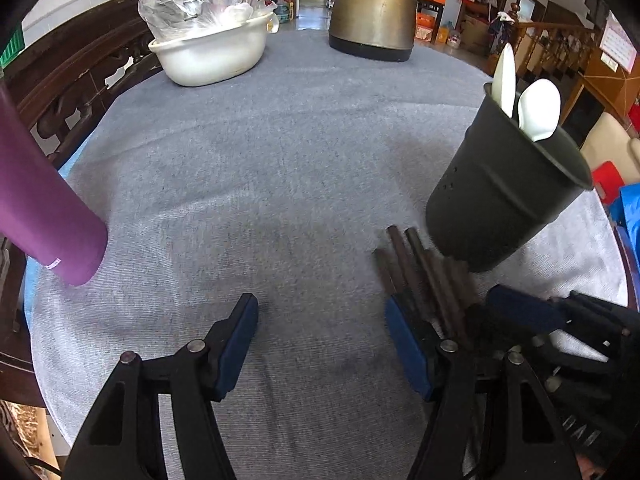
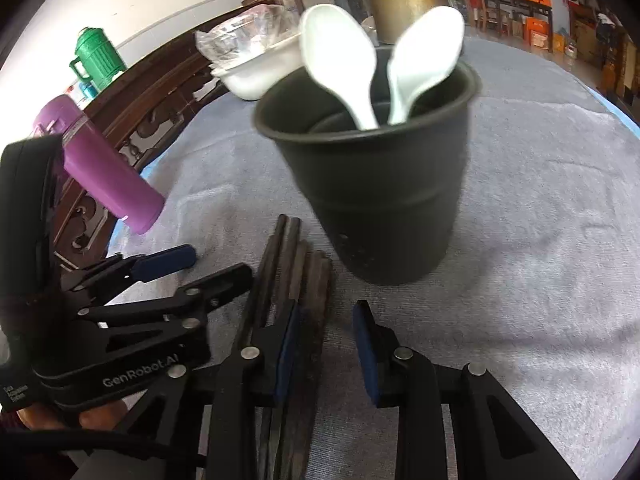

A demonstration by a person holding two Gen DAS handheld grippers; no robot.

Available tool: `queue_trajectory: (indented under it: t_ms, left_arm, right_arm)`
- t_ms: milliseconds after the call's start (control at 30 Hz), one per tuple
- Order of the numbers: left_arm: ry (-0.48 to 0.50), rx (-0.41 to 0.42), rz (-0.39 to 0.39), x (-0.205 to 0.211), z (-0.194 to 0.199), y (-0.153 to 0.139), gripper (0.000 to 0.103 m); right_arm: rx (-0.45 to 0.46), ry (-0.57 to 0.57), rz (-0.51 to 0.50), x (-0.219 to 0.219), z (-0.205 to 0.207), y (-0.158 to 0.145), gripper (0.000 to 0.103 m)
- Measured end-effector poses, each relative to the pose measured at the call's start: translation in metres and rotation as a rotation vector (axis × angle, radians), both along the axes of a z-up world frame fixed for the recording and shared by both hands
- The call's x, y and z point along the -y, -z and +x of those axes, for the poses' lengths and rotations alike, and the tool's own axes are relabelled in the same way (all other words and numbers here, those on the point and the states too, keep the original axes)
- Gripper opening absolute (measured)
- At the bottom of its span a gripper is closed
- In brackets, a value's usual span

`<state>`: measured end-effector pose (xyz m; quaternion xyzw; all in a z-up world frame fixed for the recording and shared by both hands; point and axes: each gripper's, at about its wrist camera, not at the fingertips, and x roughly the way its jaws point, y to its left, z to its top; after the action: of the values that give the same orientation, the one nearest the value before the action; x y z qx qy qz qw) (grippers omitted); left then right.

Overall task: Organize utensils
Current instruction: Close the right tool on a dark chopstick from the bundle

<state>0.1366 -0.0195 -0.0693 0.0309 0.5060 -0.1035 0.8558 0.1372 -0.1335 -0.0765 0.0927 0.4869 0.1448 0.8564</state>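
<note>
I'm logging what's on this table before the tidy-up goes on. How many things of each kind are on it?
Spoons: 2, both white, in the holder
Holder: 1, black
Chopsticks: dark bundle lying by the holder; number unclear, counted as 1 bundle
Flask: 1, purple
Basin: 1, white
Kettle: 1
Total: 7

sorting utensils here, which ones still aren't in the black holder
The dark chopsticks. They lie flat on the grey cloth beside the black holder, while both white spoons already stand inside it.
</note>
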Motion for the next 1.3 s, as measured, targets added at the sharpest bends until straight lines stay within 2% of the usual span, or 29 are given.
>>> queue_trajectory:
  t_ms: [267,400,533,667,800,933,1067,1300]
  left_arm:
    - [0.018,0.01,-0.051,-0.001,-0.007,-0.009,0.067]
    - [0.042,0.012,-0.022,0.006,-0.007,-0.008,0.067]
    - [0.025,-0.013,-0.047,0.001,-0.004,-0.003,0.067]
    - [0.011,-0.026,-0.028,-0.008,-0.005,-0.003,0.066]
    - [0.012,-0.033,-0.019,-0.01,-0.011,-0.002,0.066]
    - [0.031,-0.011,-0.051,-0.008,-0.015,-0.014,0.066]
    - [0.077,-0.006,-0.042,0.002,-0.017,-0.019,0.066]
    - [0.073,-0.054,-0.054,-0.005,-0.019,-0.014,0.063]
  right_arm:
    - [-0.019,0.063,0.027,0.023,-0.008,-0.004,0.026]
    - [-0.032,0.06,0.032,0.021,-0.006,-0.006,0.025]
    - [-0.038,0.035,-0.003,0.011,-0.001,-0.003,0.025]
    - [-0.053,0.053,-0.003,0.018,-0.002,-0.003,0.025]
    - [-0.048,0.069,-0.048,0.024,-0.008,-0.006,0.023]
    - [-0.058,0.06,-0.013,0.024,-0.005,-0.01,0.022]
    - [-0.091,0.005,-0.023,0.012,0.001,-0.007,0.023]
    - [-0.11,0.011,-0.065,0.02,0.002,-0.008,0.013]
